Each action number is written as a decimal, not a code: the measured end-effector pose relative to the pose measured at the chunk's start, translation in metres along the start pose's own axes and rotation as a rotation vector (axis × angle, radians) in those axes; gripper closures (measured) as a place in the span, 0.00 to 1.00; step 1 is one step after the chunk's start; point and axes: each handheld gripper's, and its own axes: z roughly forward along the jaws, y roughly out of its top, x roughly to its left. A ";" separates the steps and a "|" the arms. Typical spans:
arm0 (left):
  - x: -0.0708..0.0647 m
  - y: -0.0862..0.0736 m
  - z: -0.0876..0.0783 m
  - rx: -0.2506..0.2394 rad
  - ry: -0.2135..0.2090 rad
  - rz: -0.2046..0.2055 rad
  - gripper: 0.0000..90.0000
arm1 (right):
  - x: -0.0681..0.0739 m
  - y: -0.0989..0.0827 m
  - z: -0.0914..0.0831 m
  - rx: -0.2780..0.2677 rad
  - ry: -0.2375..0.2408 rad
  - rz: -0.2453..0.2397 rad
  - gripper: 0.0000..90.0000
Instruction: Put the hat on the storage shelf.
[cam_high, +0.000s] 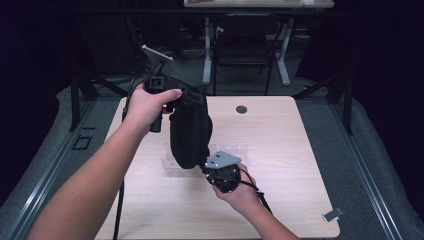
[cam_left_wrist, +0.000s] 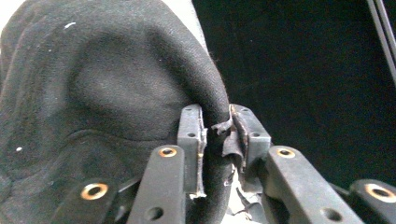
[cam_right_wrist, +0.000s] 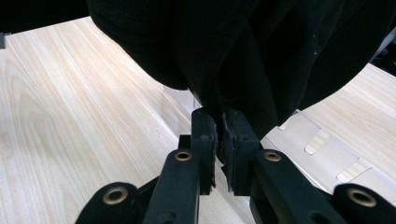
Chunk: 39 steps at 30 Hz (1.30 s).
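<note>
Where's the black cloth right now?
In the high view the black cloth hangs left of centre over the table, its top at the left gripper, its lower edge pinched by the right gripper, above a clear plastic piece.

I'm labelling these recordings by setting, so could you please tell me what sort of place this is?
Probably a lab or studio set up for recording: a small wooden table stands on grey floor mats with dark surroundings, desk legs and a chair stand behind it, and a black frame flanks it.
</note>
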 end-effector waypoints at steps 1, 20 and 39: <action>0.000 0.000 0.000 -0.001 -0.005 -0.001 0.80 | 0.000 0.000 0.000 -0.003 0.000 -0.002 0.93; 0.001 0.000 0.002 -0.004 -0.017 -0.001 0.75 | -0.011 -0.021 0.002 0.027 -0.014 0.070 0.95; 0.050 -0.015 -0.023 -0.030 0.091 -0.010 0.66 | -0.015 -0.038 -0.007 0.052 -0.008 0.102 0.83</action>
